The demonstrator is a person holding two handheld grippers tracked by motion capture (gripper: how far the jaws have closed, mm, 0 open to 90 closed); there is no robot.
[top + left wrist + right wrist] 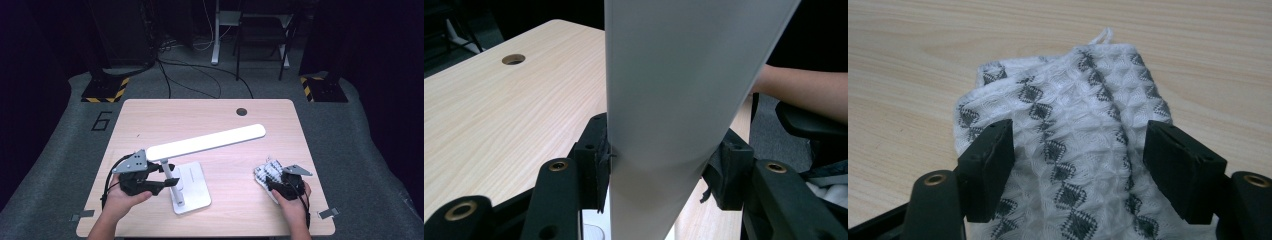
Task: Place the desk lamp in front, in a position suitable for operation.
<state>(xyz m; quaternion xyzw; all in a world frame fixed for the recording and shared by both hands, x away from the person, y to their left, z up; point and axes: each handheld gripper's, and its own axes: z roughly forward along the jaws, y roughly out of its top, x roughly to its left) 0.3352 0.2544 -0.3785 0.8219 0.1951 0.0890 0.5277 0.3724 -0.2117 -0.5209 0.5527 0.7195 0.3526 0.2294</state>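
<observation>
White lamp head [684,90] sits clamped between the pads of my left gripper [167,172], near its hinge end above the lamp base [192,187], the bar running away from the claw toward the far right. My right gripper [1078,165] stands spread wide, jaws either side of a white-and-grey patterned cloth [1073,130] bunched beneath it, pads apart from the fabric. Pale wood table [150,120] lies all around; I see grey floor and cables beyond.
</observation>
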